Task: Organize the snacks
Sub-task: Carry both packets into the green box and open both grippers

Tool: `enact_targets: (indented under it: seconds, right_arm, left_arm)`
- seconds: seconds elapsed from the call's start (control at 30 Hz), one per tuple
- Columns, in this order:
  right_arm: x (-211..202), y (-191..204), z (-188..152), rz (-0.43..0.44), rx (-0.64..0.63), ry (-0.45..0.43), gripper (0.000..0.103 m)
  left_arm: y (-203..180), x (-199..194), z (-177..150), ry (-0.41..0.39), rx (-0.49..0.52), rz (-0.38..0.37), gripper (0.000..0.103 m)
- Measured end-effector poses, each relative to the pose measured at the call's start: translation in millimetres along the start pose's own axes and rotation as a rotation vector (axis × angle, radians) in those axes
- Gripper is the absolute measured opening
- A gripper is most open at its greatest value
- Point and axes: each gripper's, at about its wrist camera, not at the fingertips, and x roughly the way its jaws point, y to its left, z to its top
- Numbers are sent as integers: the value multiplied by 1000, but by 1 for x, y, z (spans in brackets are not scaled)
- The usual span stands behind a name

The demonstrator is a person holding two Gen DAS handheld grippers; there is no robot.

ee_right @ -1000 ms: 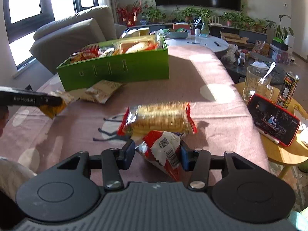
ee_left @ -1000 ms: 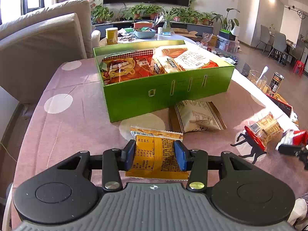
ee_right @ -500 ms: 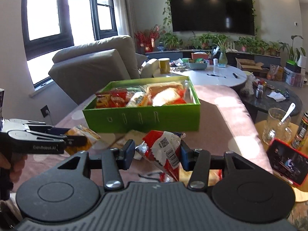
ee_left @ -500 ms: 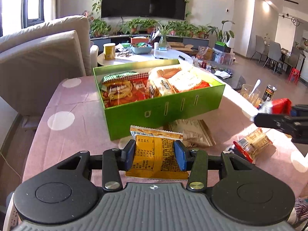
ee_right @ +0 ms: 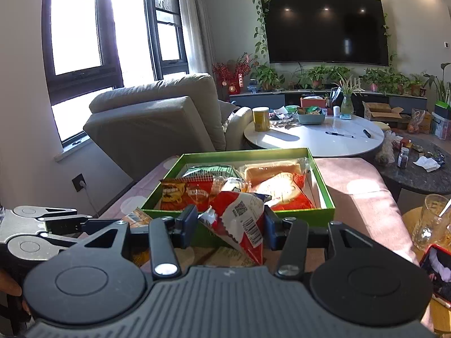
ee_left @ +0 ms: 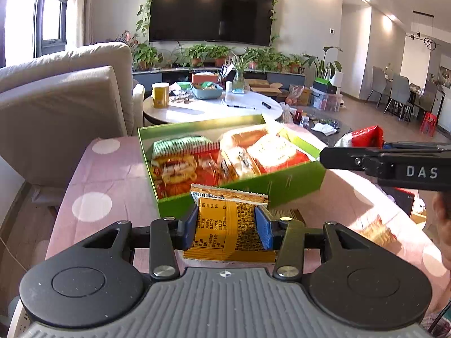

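Left wrist view looks across a desk (ee_left: 112,169) under a pink cloth with pale dots, and the largest thing on it is an open green box (ee_left: 293,181) standing toward the far end. The box is nearly full: a red and yellow snack bag (ee_left: 174,169) with a green-striped packet (ee_left: 180,143) behind it fills the left half, and pale bread-like packs (ee_left: 270,149) on red wrapping fill the right half. In the right wrist view the same box (ee_right: 327,194) shows its white inner wall bare only along the right side.

A brown packet (ee_left: 287,214) lies flat on the desk just in front of the box, mostly hidden, and a clear pack of biscuits (ee_left: 380,232) lies nearer on the right. Off the desk's right edge stand a drinking glass (ee_right: 431,219) and a red-cased phone (ee_right: 437,270).

The left hand-held gripper (ee_left: 228,226) is clamped on an orange snack packet (ee_left: 225,225), its blue pads pressing both edges, held above the desk in front of the box's near wall. The right hand-held gripper (ee_right: 229,225) is closed on a red and white snack bag (ee_right: 242,219), which hangs crumpled between the pads, just short of the box's near wall and to the right of the left one.
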Motion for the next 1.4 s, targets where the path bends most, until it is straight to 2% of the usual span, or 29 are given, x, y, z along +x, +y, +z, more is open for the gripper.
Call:
enact_targets:
  seconds: [0.8, 1.4]
  right_arm:
    - [41, -18, 26, 4, 73, -13, 85]
    - [74, -52, 62, -24, 167, -56, 85]
  left_arm:
    - [8, 43, 62, -78, -6, -1, 41]
    - [17, 96, 106, -66, -57, 8, 41]
